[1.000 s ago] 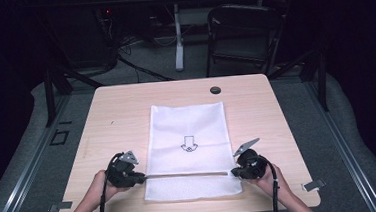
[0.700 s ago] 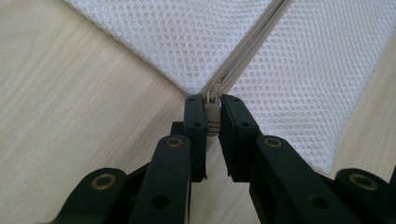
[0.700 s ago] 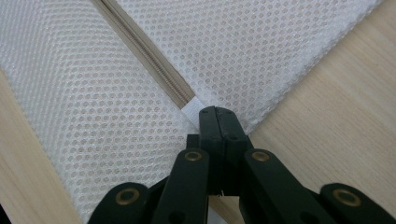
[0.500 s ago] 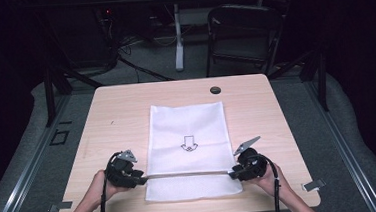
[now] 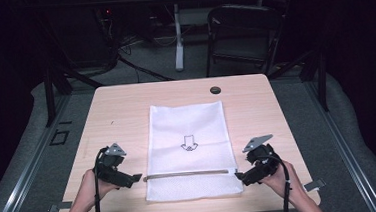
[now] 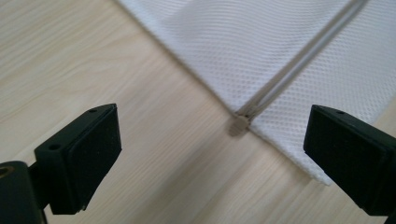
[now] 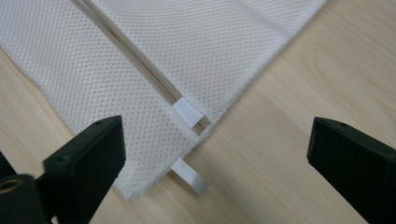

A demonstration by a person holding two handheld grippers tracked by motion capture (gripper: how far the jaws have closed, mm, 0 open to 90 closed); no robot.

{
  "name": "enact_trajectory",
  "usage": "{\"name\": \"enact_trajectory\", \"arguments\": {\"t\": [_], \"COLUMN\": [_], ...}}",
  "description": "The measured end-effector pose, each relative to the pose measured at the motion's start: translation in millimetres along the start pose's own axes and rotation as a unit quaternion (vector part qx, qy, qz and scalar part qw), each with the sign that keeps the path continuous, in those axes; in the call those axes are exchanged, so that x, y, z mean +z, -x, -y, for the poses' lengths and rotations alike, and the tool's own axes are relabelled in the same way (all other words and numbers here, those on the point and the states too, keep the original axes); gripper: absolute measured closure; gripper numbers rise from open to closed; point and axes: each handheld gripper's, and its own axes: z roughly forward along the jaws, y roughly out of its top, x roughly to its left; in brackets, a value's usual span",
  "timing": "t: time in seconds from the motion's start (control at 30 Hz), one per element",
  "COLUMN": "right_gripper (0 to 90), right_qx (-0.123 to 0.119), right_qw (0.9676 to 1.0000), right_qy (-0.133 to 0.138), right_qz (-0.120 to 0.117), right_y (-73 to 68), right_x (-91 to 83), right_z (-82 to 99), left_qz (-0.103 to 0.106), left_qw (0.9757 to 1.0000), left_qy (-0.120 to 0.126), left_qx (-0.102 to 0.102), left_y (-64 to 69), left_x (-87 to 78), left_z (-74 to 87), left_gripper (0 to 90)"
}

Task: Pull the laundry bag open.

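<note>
One mesh bag [image 5: 189, 151], two grippers [image 5: 133, 179], jaws apart

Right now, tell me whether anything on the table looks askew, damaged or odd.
Nothing stands out. The white mesh bag lies flat and square on the table, zipper straight. Both tools, left and right, are open beside its edges.
</note>
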Motion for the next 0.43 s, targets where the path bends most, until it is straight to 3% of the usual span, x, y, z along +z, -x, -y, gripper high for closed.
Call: {"name": "enact_trajectory", "arguments": {"t": [0.03,0.13,0.2,0.3,0.43], "right_gripper": [0.0,0.0,0.0,0.0,0.0], "right_qx": [0.009,0.023,0.042,0.058,0.057], "right_qw": [0.9999,0.9992,0.9985,0.9974,0.9974], "right_qy": [-0.006,-0.004,0.006,0.008,-0.002], "right_qz": [0.008,0.032,0.034,0.043,0.043], "right_y": [2.3,11.5,20.3,30.1,34.9], "right_x": [-5.0,-12.6,-14.9,-13.4,-9.6], "right_z": [2.4,12.1,18.7,24.7,28.3], "left_qz": [-0.017,-0.049,-0.056,-0.069,-0.069], "left_qw": [0.9998,0.9982,0.997,0.9958,0.9947], "left_qy": [-0.007,0.002,0.015,0.019,0.015], "left_qx": [-0.006,-0.034,-0.05,-0.058,-0.075], "left_y": [-1.2,-5.0,-7.2,-12.2,-19.6], "left_x": [-2.8,-12.2,-18.1,-22.1,-16.7], "left_z": [1.2,6.6,11.0,14.8,17.7], "left_gripper": [0.1,0.1,0.1,0.1,0.1]}}
